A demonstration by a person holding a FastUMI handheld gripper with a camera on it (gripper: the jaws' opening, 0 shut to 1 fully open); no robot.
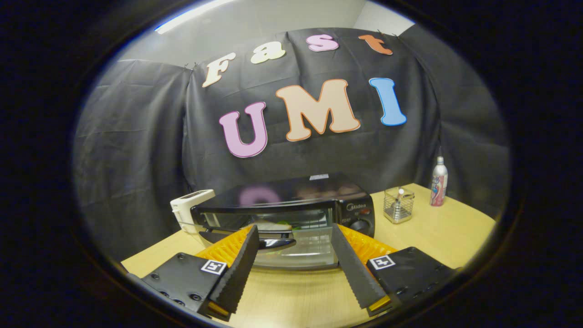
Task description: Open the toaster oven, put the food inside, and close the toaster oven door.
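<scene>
Hand-held gripper (pixel 295 237) with fingers spread wide, empty, toaster oven (pixel 291 214) just ahead on wooden table (pixel 437 232), its glass door (pixel 291 248) lowered between the fingertips, food (pixel 278 225) visible inside, wire holder (pixel 399 205) and spray bottle (pixel 439 181) beyond.

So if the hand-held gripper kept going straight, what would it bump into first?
Probably the toaster oven door, partly open just ahead of the hand-held gripper; its open fingers sit either side of the door handle. Depth is unclear.
</scene>
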